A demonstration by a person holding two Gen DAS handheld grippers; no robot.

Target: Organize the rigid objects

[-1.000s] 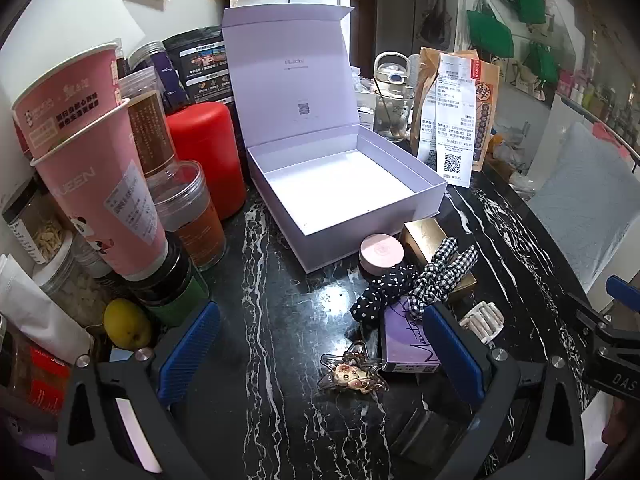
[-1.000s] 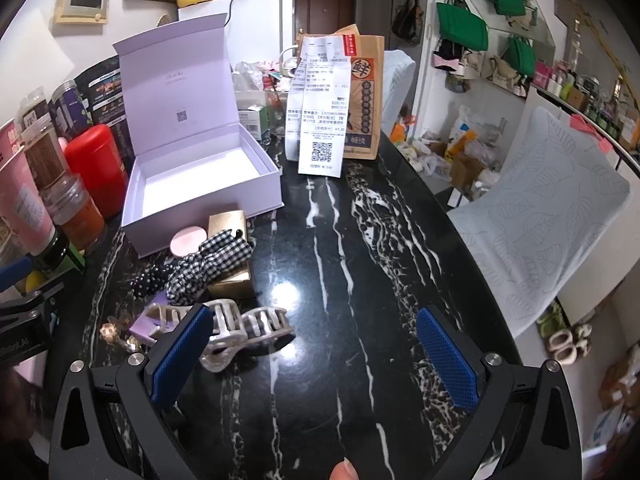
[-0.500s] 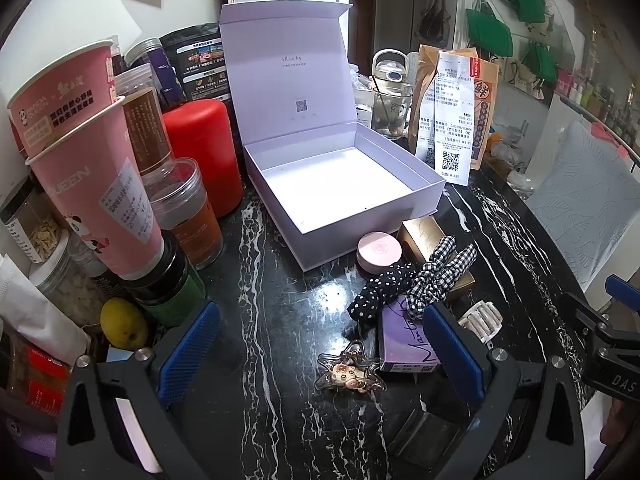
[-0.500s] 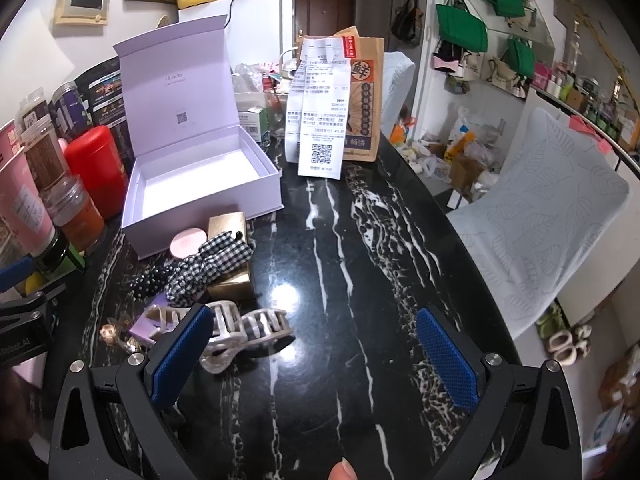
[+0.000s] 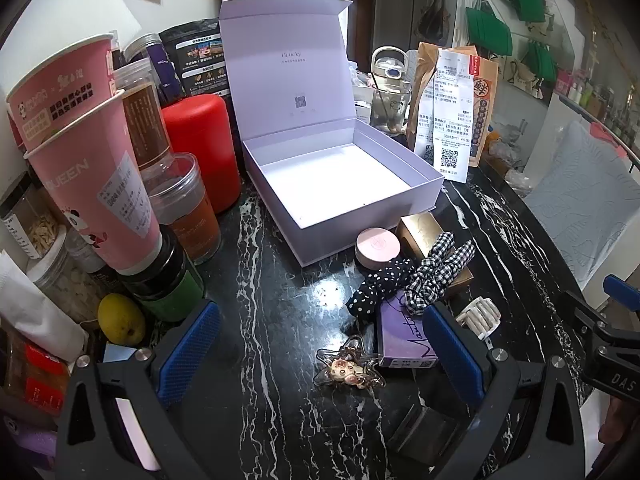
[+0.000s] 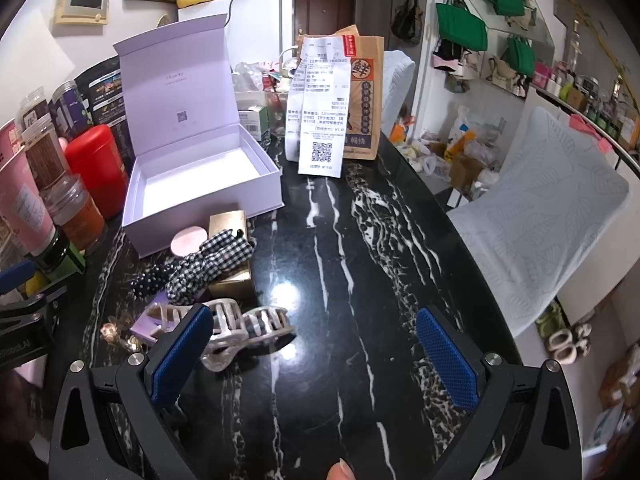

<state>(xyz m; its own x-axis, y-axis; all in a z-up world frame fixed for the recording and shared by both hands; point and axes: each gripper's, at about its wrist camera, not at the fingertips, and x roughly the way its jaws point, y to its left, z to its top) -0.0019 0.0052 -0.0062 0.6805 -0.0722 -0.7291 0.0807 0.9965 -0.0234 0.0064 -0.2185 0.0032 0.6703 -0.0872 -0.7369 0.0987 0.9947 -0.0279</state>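
Both our claws stand wide open with nothing between their blue pads: the left claw (image 5: 320,356) hangs low over the near edge of the black marble desk (image 5: 256,280), and the right claw (image 6: 312,352) sits to its right, over a bare stretch of the same desk.

Nearest to us, between the left claw's pads, lies a small clear star charm (image 5: 350,368). We judge it light and thin, lying flat, so it would be awkward to pinch and best taken across its edges. Just right of it is a purple card box (image 5: 402,338), stiff and light, which should take a firm grip across its short sides. Beside the right claw's left pad lies the pale hair clip (image 6: 240,326). It looks like hard, slick plastic with a spring and teeth, so we would close across its solid spine, not the teeth.

A little farther on, the dotted and checked fabric bows (image 5: 416,280) drape over the purple box and a gold box (image 5: 420,230). They are soft and would shift if dragged. The gold box looks rigid and good for a grip on its sides. Touching it on the left is a round pink compact (image 5: 378,246), smooth and low, likely to slip, so we would take it across its width.

Farther still, the open lilac box (image 5: 340,184) stands empty, lid upright.
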